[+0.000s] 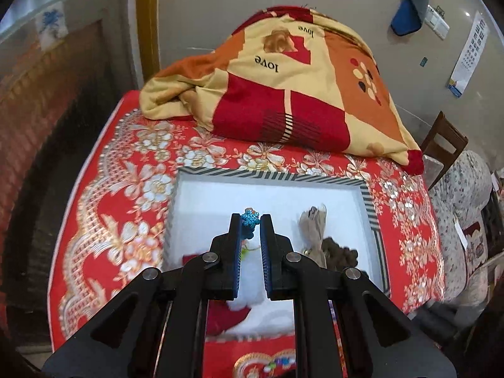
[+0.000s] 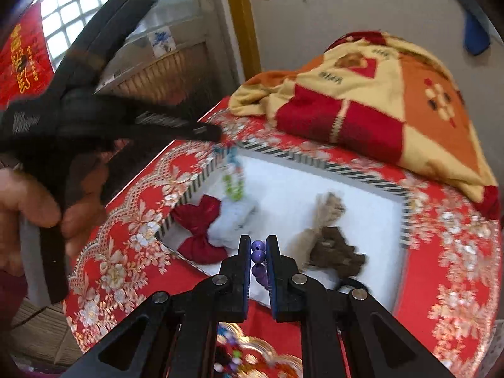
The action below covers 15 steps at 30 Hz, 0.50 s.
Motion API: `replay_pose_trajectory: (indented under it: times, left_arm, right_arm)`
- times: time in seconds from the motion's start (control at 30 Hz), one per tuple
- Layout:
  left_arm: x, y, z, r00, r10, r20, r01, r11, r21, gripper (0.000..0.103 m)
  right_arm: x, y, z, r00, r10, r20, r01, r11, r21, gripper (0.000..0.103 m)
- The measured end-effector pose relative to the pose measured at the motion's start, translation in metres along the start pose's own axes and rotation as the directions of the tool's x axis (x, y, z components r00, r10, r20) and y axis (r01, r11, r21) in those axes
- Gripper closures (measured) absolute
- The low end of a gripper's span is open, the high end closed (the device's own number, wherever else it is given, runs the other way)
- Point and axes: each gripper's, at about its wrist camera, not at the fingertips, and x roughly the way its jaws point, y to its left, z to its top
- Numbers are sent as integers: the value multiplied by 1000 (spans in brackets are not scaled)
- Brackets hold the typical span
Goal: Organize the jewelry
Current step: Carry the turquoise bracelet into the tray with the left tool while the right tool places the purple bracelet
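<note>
Purple bead strand (image 2: pixel 258 263) clamped in right hand-held gripper (image 2: pixel 258 249), left hand-held gripper (image 1: pixel 251 220) pinching blue snowflake charm (image 1: pixel 250 217)

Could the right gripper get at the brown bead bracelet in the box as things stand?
Probably not yet: the right gripper is shut on a purple bead string. The way to the brown bead bracelet in the open white box looks unobstructed.
</note>
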Motion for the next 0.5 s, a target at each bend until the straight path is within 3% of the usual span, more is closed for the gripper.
replay_pose_trajectory:
  times: [0.23,0.5]
  left_arm:
    - [47,5,23,999,-1,-47,2,1000,2,93]
    - [87,50,12,991,47,-128,-56,996,-69,93]
  right_arm:
    - [52,2,7,995,56,-78,-53,998,38,94]
    - [91,-28,-3,987,26,-160,-7,993,122,94]
